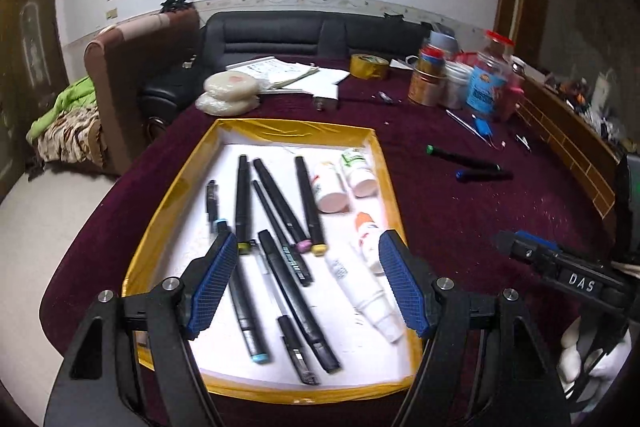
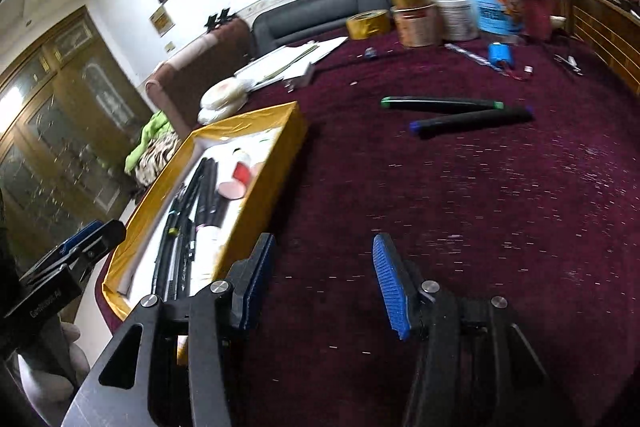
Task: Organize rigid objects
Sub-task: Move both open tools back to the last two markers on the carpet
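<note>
Along the far edge of the maroon tablecloth (image 2: 460, 207) we note clutter: a roll of gold tape (image 1: 369, 66), a copper-coloured tin (image 1: 426, 87), a white tub (image 2: 456, 11), a clear jar with a red lid (image 1: 490, 79), loose papers (image 1: 298, 74) and two stacked white discs (image 1: 229, 93). A black sofa (image 1: 280, 37) and a brown armchair (image 1: 132, 67) stand behind the table. Small items, which appear to be a blue clip and tweezers, lie near the jar; blur prevents firm identification.

We find nothing standing between the grippers and the two loose markers. The green-capped marker (image 2: 442, 103) and the blue-capped marker (image 2: 472, 119) lie on the cloth, meeting at their right-hand ends, well to the right of the yellow-rimmed tray (image 1: 390, 179).

The tray holds several black markers (image 1: 276, 199), two small white bottles (image 1: 346, 179) lying on their sides and white tubes (image 1: 370, 287).

The left gripper (image 1: 306, 255) hangs over the near half of the tray, jaws spread wide, nothing between its blue pads (image 1: 400, 283); the markers and tubes lie below it, untouched.

The right gripper (image 2: 322, 259) is over bare cloth just right of the tray's near corner, jaws parted and empty. The two loose markers lie ahead of it, well apart from its fingertips. In the left wrist view it shows at the right edge (image 1: 532, 251), with a white-gloved hand (image 1: 576, 359) behind it.
</note>
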Action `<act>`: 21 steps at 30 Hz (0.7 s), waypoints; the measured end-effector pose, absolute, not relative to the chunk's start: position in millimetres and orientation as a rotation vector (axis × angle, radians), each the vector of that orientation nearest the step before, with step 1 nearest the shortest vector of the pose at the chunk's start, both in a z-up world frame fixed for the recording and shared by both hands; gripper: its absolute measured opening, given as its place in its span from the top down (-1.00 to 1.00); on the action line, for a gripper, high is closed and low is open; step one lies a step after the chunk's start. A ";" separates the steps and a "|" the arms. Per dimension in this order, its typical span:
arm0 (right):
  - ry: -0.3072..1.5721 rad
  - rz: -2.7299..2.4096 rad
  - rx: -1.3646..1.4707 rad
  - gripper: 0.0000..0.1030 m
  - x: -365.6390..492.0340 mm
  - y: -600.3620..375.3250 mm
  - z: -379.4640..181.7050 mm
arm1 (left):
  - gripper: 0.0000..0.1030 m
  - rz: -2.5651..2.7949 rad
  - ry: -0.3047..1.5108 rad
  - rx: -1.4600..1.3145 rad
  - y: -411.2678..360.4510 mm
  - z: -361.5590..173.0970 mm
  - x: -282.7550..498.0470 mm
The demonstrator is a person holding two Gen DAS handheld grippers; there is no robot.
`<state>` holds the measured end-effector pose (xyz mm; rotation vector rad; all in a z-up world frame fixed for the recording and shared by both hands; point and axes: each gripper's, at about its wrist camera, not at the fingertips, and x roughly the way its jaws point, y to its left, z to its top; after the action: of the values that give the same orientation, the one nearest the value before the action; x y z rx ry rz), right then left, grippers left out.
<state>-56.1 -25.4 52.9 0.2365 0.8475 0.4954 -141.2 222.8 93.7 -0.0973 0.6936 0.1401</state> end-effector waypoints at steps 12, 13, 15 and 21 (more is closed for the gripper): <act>0.852 0.429 0.345 0.10 -49.5 -90.8 41.8 | -0.41 0.129 0.724 0.017 173.6 95.7 -132.1; 0.854 0.425 0.351 0.10 -49.0 -94.5 40.6 | -0.41 0.128 0.726 0.024 170.2 95.8 -131.5; 0.855 0.417 0.366 0.10 -47.8 -102.4 39.2 | -0.41 0.124 0.730 0.036 164.8 95.8 -129.7; 0.859 0.400 0.392 0.10 -44.2 -118.7 36.2 | -0.41 0.111 0.743 0.065 150.0 93.6 -124.3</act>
<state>-44.2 -118.7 36.2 0.3922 0.8586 0.3995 -124.3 150.0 93.6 0.0650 0.7432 0.1110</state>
